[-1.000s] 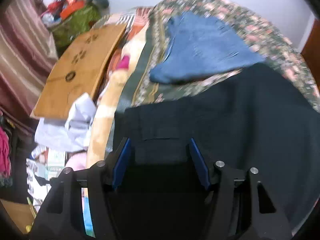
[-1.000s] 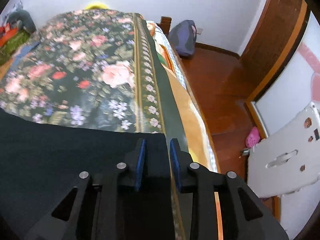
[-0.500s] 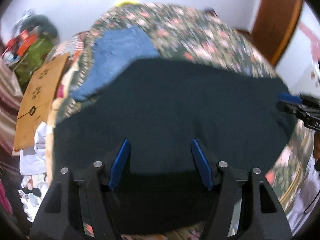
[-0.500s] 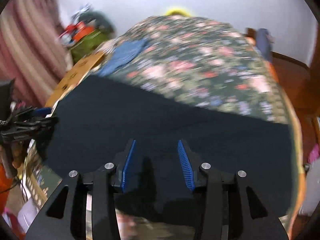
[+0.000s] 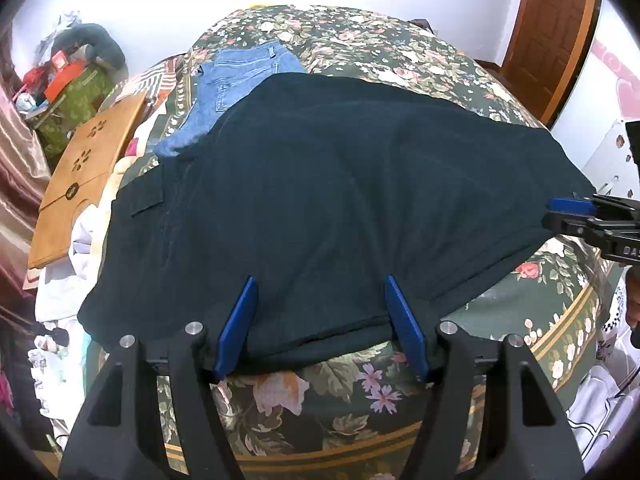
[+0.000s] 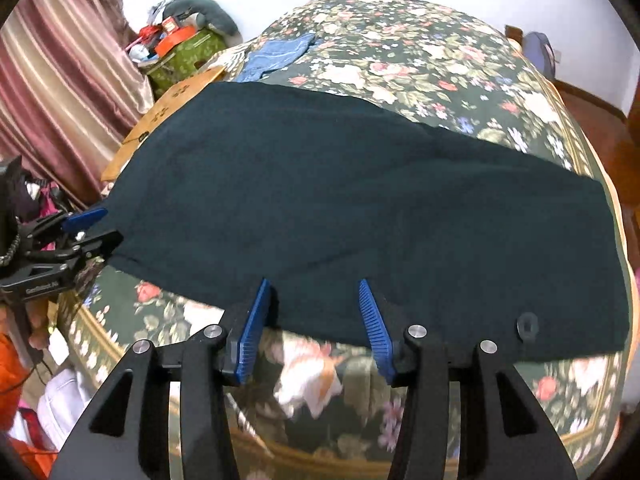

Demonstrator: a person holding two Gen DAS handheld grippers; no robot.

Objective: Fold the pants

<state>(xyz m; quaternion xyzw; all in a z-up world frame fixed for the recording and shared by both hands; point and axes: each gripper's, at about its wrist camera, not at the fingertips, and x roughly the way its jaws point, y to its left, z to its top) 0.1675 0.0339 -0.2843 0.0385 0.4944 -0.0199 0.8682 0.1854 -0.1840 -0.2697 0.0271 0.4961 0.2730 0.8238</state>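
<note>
**Dark pants spread flat across the flowered bed, both grippers apart at the near hem**

The dark pants (image 5: 320, 184) lie spread across the bed (image 5: 400, 40), filling the middle of both wrist views from about 9 o'clock to 3 o'clock. Their near edge runs along the bed's front, close to the border of the floral cover.

The left gripper (image 5: 320, 300) stands with its blue pads well apart, the near edge of the pants lying between them, no pad pressing on the cloth. The right gripper (image 6: 312, 304) has its jaws opening; the hem sits between the pads, which do not press it either.

A pair of blue jeans (image 5: 236, 80) lies at 11 o'clock beyond the pants, partly under their far edge. A wooden board (image 5: 84, 168) sits off the bed at 9 o'clock.
</note>
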